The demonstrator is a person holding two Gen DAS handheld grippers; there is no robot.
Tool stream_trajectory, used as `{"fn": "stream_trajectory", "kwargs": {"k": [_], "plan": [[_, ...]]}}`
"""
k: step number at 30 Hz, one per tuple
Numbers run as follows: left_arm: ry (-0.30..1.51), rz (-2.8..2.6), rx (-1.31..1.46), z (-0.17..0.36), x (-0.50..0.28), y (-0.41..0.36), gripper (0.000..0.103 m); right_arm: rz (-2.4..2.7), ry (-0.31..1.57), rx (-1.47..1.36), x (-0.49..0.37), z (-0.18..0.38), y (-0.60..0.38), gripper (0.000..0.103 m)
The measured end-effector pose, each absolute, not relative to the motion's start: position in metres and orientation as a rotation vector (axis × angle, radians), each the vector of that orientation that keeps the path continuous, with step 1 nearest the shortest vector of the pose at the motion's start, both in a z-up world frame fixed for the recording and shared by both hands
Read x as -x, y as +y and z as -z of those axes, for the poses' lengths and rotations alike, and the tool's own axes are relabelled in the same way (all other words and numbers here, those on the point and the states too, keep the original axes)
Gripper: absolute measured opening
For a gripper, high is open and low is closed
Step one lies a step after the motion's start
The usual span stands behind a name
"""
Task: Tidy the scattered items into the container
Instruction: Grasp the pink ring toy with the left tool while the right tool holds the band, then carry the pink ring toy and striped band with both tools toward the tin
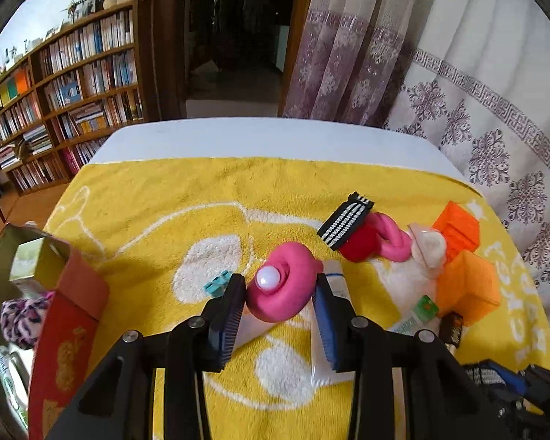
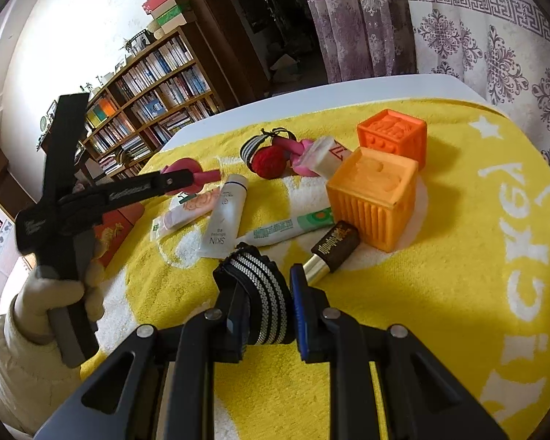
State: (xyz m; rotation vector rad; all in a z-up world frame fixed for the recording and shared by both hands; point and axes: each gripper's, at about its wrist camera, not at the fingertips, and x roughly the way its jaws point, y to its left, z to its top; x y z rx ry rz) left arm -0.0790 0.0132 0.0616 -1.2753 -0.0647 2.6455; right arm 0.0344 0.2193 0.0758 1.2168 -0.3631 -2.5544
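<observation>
My left gripper [image 1: 279,286] is shut on a pink ring toy [image 1: 286,286] with a white ball [image 1: 268,277], held just above the yellow towel [image 1: 165,198]. The red open box [image 1: 66,315] stands at the left with a leopard-print item [image 1: 18,315] inside. My right gripper [image 2: 262,286] is closed around a black-and-white striped band [image 2: 264,293]. In the right wrist view the left gripper [image 2: 190,179] shows at the left, held by a gloved hand [image 2: 55,293], with the pink toy [image 2: 187,168] in it.
Two orange cubes [image 2: 377,194] [image 2: 392,132], a lipstick [image 2: 333,249], three tubes [image 2: 227,212] [image 2: 187,212] [image 2: 289,229], a red ball [image 2: 271,161], a twisted pink toy [image 2: 297,154] and a second striped band [image 1: 344,223] lie on the towel. A teal brick [image 1: 218,282] lies by the left finger.
</observation>
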Motion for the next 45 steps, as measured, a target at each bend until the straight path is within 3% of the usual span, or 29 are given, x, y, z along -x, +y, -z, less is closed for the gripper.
{"fn": "stream_trajectory", "kwargs": {"k": [2,12,24,35,45], "plan": [[-0.084,-2.641,1.259,-0.067,0.07,0.005,0.028,2.559,-0.365,-1.209,-0.036,-0.08,0.218,0.022],[-0.19,-2.685,1.182,-0.091,0.026,-0.042,0.028,2.554,-0.301,-1.151,-0.044,-0.107,0.184,0.022],[-0.278,-2.884,1.11,-0.115,-0.023,-0.136,0.028,2.409,-0.112,-1.057,-0.031,-0.134,0.075,0.022],[-0.339,-3.026,1.149,-0.107,-0.047,-0.208,0.028,2.303,-0.028,-1.001,-0.011,-0.146,-0.014,0.022],[-0.332,-3.06,1.198,-0.093,-0.05,-0.222,0.028,2.26,-0.033,-0.973,0.024,-0.147,-0.064,0.022]]}}
